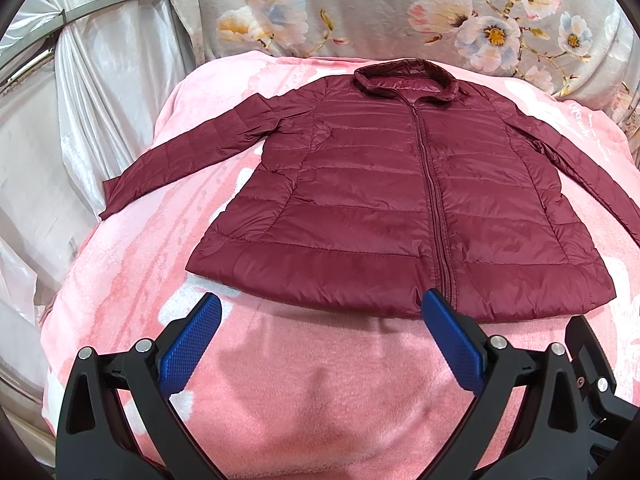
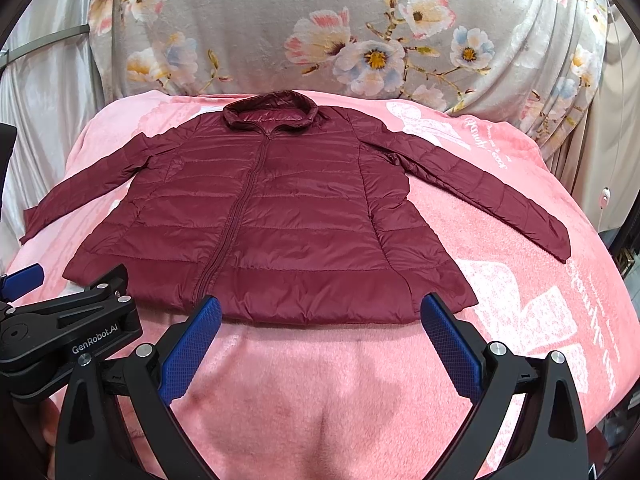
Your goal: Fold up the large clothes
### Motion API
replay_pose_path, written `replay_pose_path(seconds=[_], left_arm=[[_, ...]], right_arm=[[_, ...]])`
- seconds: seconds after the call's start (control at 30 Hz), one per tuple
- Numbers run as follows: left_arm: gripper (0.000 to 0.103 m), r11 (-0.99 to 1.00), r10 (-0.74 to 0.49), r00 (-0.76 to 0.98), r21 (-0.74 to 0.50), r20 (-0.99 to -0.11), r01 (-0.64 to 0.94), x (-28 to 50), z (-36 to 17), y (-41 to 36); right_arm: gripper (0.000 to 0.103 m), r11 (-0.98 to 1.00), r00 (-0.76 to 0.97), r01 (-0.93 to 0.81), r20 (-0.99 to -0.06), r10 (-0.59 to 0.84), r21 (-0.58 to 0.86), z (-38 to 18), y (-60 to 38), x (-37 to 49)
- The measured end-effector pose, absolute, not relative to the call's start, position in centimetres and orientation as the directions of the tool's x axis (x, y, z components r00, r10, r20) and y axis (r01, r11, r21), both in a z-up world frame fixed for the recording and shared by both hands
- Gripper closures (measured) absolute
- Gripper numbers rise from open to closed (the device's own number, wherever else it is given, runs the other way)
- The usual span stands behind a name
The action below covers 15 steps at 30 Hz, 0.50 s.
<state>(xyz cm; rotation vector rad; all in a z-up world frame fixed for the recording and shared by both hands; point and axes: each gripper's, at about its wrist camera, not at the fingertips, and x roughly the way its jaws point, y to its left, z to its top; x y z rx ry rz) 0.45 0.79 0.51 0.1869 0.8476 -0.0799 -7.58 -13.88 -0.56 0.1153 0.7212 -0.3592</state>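
A maroon quilted puffer jacket point(image 1: 380, 200) point(image 2: 272, 220) lies flat and zipped on a pink blanket point(image 1: 280, 392) point(image 2: 320, 392), collar at the far end, both sleeves spread out to the sides. My left gripper point(image 1: 322, 308) hangs open just short of the hem, left of the zipper, with nothing between its blue pads. My right gripper point(image 2: 320, 312) is open too, at the hem on the right half of the jacket. The left gripper's black body point(image 2: 68, 328) shows at the lower left of the right wrist view.
A grey floral fabric point(image 1: 400, 12) point(image 2: 320, 28) stands up behind the blanket. Shiny silver-white cloth point(image 1: 60, 140) hangs along the left side. At the far right edge of the right wrist view are a white cord and dark furniture point(image 2: 624, 240).
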Motion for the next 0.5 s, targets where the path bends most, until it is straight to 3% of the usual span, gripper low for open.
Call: replay_pose_path(seconds=[0.5], left_arm=[[0.006, 0.981, 0.005, 0.662, 0.134, -0.749, 0.144, 0.34, 0.44, 0.86]], right_arm=[[0.005, 0.933, 0.692, 0.361, -0.665, -0.279, -0.016, -0.71, -13.82, -7.64]])
